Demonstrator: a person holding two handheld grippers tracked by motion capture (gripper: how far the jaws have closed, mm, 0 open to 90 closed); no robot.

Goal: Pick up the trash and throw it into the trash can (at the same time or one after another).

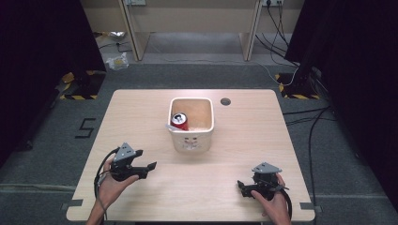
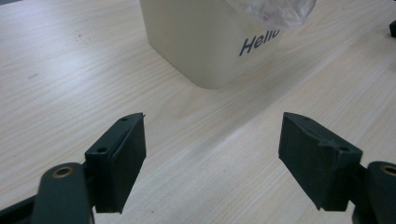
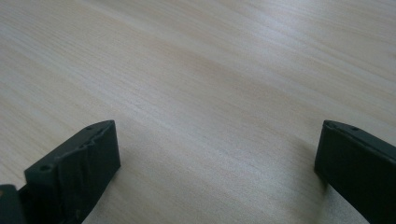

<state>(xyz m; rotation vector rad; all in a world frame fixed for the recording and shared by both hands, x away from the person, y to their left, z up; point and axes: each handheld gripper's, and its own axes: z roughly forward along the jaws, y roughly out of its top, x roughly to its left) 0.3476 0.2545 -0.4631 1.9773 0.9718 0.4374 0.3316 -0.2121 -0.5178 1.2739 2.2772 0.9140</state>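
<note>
I see the red drink can (image 1: 179, 121) upright in the cream square plastic tub (image 1: 209, 123) mid-bench. My left gripper (image 1: 151, 165) is nearer, tub ahead-right of its fingers; right gripper (image 1: 240, 185) faces bare light-wood bench (image 1: 141, 108). Both sets of fingers wide, empty.

A can (image 1: 179, 121) stands in the tub (image 1: 206, 127) mid-surface (image 1: 244, 154); left gripper (image 1: 149, 168) and right gripper (image 1: 240, 185) flank the near edge.
</note>
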